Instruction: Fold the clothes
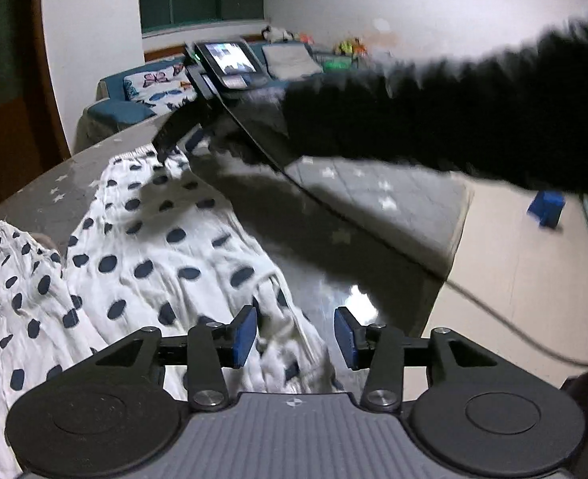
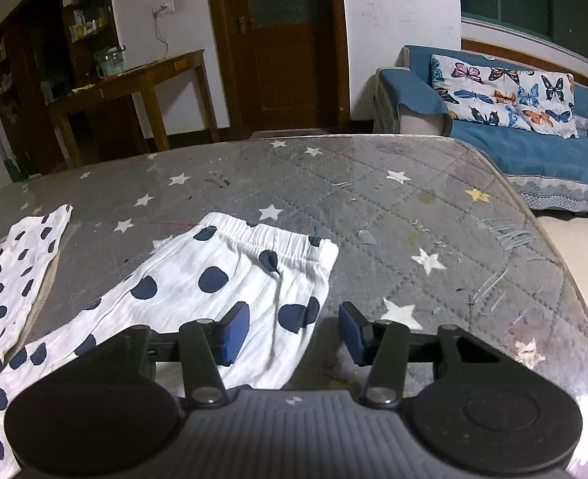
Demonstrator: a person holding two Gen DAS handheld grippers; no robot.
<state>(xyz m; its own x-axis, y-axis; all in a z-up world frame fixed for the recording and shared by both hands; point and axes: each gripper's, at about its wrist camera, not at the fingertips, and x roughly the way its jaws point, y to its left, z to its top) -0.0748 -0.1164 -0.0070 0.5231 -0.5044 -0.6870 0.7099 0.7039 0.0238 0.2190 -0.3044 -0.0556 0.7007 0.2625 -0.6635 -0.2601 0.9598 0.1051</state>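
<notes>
White trousers with dark blue dots (image 1: 142,255) lie spread on the grey star-patterned table cover (image 1: 389,203). My left gripper (image 1: 295,337) is open, its blue pads (image 1: 244,335) straddling a bunched fold of the trousers near the table's edge. In the right wrist view the trousers (image 2: 222,279) show their elastic waistband (image 2: 270,235) and a second leg (image 2: 22,263) at the left. My right gripper (image 2: 294,335) is open, hovering over the waistband corner, nothing between the pads. The right gripper body with its screen (image 1: 230,64) and the black fuzzy sleeve (image 1: 453,115) also show in the left wrist view.
A cable (image 1: 333,207) hangs across the table. A blue sofa with butterfly cushions (image 2: 505,95) stands beyond the table's far right edge. A wooden desk (image 2: 134,92) and door (image 2: 282,40) are behind. A blue box (image 1: 547,207) sits on the floor.
</notes>
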